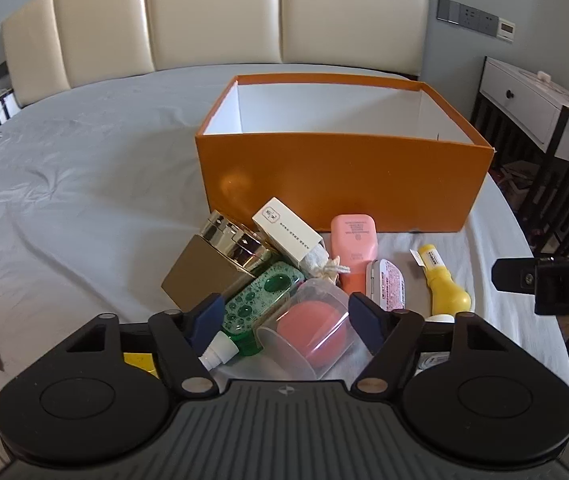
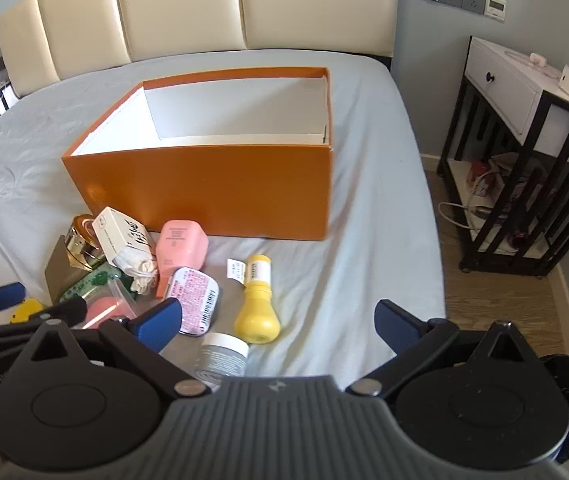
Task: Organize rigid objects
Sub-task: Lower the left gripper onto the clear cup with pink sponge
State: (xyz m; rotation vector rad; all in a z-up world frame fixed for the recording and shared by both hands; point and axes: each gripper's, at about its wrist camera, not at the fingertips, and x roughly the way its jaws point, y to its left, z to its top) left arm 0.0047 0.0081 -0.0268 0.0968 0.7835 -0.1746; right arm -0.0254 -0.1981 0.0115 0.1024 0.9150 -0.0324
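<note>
With its fingers [image 1: 209, 312] spread either side of the clear cup [image 1: 308, 330] lying on the bed, the left gripper [image 1: 286, 316] should close gently, while the right gripper [image 2: 280, 322] hangs wide open above the yellow bottle [image 2: 257, 312].

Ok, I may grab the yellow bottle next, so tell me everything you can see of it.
The yellow bottle looks like smooth opaque plastic, bulb-shaped with a narrower neck and cap end pointing toward the orange box. It lies on its side on the grey sheet, with a white printed tag at the neck. It rests apart from the pink-labelled tin.
</note>
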